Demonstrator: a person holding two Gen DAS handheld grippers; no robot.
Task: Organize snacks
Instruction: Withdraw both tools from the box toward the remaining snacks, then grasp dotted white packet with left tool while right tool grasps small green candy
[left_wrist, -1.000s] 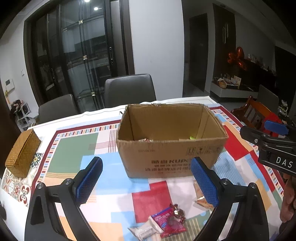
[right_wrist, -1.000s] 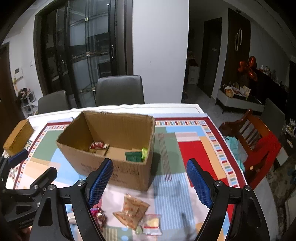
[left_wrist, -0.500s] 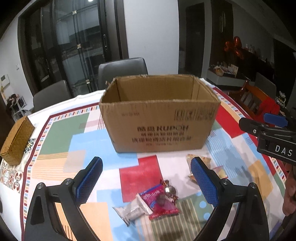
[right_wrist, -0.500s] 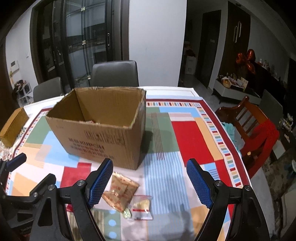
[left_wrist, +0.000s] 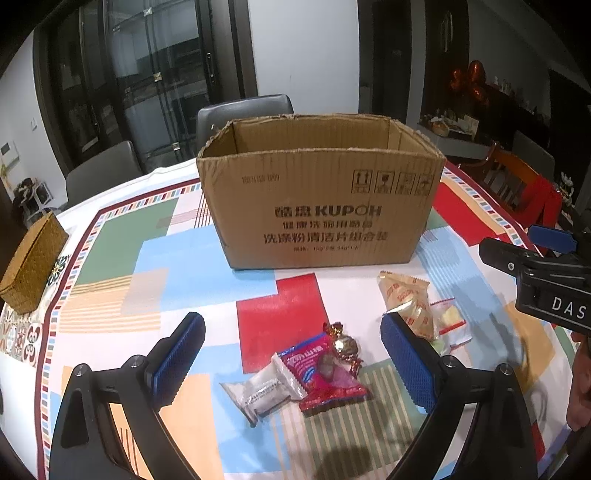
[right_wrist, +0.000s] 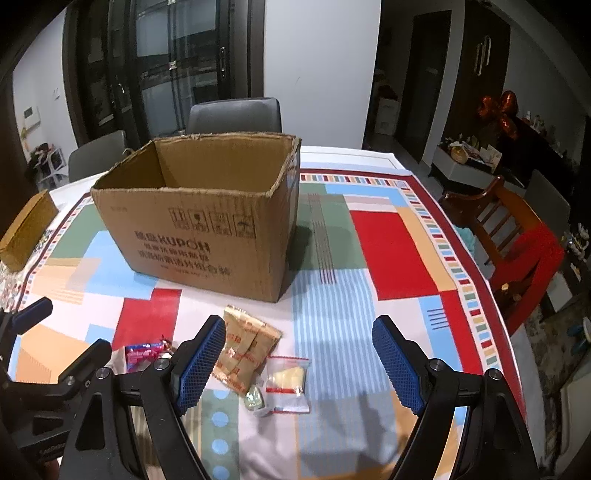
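Note:
An open cardboard box (left_wrist: 321, 206) stands on the patterned tablecloth; it also shows in the right wrist view (right_wrist: 199, 225). Loose snacks lie in front of it: a red packet (left_wrist: 321, 376), a grey-white packet (left_wrist: 260, 391), a foil candy (left_wrist: 345, 345), tan packets (left_wrist: 406, 299) and a clear bag with a red strip (left_wrist: 450, 321). My left gripper (left_wrist: 291, 365) is open, low over the red packet. My right gripper (right_wrist: 299, 365) is open, low over the tan packets (right_wrist: 247, 347), the clear bag (right_wrist: 288, 380) and a small green candy (right_wrist: 255, 398).
A woven box (left_wrist: 31, 266) sits at the table's left edge. Grey chairs (left_wrist: 243, 114) stand behind the table. A wooden chair with red cloth (right_wrist: 517, 243) stands to the right. The table edge (right_wrist: 524, 350) runs close on the right.
Both grippers have come down and forward toward the snacks in front of the box; the box inside is no longer visible. Both stay open.

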